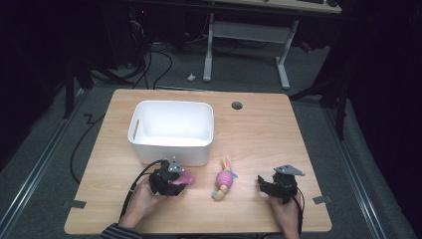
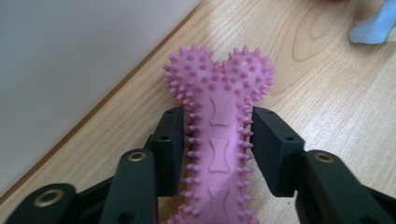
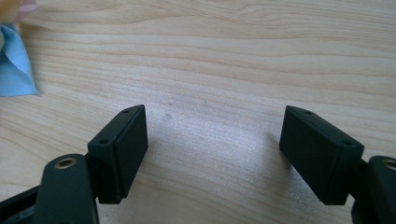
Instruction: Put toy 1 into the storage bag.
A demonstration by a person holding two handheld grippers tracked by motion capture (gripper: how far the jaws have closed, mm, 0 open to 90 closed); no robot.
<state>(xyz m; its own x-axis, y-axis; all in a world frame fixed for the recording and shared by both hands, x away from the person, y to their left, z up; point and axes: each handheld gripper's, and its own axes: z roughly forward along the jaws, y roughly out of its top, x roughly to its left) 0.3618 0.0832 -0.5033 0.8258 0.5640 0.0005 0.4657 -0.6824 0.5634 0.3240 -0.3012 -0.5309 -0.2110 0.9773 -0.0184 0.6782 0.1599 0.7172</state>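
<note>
Risk of a slip: left gripper (image 2: 217, 140) pinching pink spiky rubber bone toy (image 2: 219, 130) at mid-shaft, just in front of white plastic bin (image 1: 171, 130). Squishy nubs, could twist loose or clip the bin wall. Right gripper (image 3: 212, 154) spread wide, empty, well right of bin.

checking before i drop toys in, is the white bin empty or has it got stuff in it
Empty, as far as shows: in the high view the white bin has a bare white floor; the near inner wall is hidden. The pink spiky bone toy is outside it, on the table.
</note>
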